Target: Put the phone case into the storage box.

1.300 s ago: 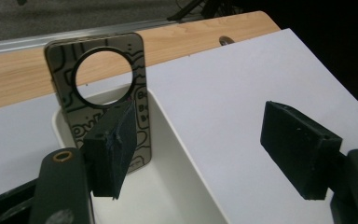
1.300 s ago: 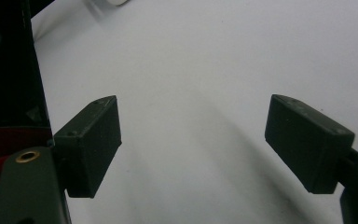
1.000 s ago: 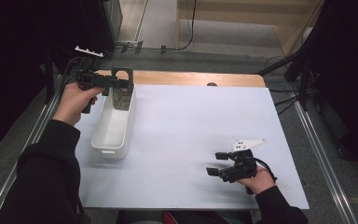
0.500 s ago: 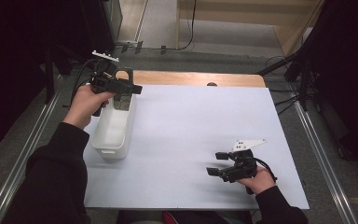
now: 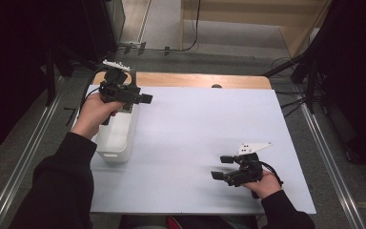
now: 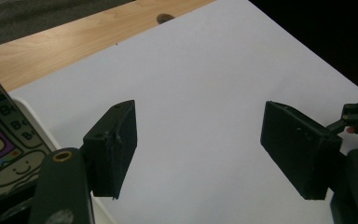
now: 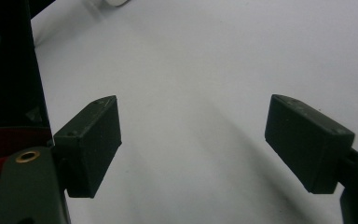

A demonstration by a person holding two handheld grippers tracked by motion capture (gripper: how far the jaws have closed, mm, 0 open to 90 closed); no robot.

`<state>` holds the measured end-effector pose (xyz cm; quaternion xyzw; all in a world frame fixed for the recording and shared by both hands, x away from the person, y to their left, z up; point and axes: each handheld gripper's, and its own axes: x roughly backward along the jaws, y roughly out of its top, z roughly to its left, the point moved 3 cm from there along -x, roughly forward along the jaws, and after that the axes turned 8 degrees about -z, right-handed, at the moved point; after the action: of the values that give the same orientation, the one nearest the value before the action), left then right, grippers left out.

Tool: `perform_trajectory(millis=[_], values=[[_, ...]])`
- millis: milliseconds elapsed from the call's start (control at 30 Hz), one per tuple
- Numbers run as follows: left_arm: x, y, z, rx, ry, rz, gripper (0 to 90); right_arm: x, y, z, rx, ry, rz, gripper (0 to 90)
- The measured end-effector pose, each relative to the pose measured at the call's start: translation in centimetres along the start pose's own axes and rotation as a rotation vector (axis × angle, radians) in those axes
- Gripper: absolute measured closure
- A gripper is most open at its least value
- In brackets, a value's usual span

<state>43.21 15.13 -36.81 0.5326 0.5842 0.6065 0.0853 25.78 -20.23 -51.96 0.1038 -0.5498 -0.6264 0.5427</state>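
So the left gripper (image 5: 140,95) is up in the air over the far end of the white bin (image 5: 116,138), held in the person's left hand (image 5: 94,112). Its jaws are spread apart with nothing between them; in the left gripper view it's just bare white sheet between the two black pads (image 6: 114,147). The bin sits on the left side of the table, long side running away from the person, and the gripper's nose points toward the middle of the table, past the bin's rim rather than down into it. In the left gripper view, a corner of the bin shows at the lower left, with some cartoon-printed thing (image 6: 4,149) lying inside. Can't tell what it actually is.

The right gripper (image 5: 221,167) is well apart from all that, low at the near right part of the table, jaws wide as well, empty, pointing left.

Surface is a big white sheet (image 5: 205,124) over a wooden tabletop (image 5: 190,80), which peeks out along the far edge. Grey floor around, metal rails down both sides, cables at the back, and dark gear off to the right and left.
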Motion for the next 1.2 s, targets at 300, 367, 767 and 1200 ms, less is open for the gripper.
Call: perform_trajectory(millis=[300, 367, 767, 1200], values=[[-0.1, -1.4, -1.5, -0.024, -0.028, -0.010, 26.7, 0.0, 0.0, 0.0, 0.002, -0.002, 0.002, 17.3], [-0.1, -1.8, -1.8, -0.030, -0.036, -0.006, 26.7, 0.0, 0.0, 0.1, -0.002, -0.001, 0.003, 17.3], [-0.3, -3.9, -3.2, -0.064, -0.076, -0.018, 26.7, -0.2, 0.0, 0.0, 0.004, -0.005, 0.005, 17.2], [-0.3, -5.8, -4.6, -0.103, -0.095, -0.032, 26.8, -0.3, -0.1, 0.0, 0.001, -0.005, 0.009, 17.3]])
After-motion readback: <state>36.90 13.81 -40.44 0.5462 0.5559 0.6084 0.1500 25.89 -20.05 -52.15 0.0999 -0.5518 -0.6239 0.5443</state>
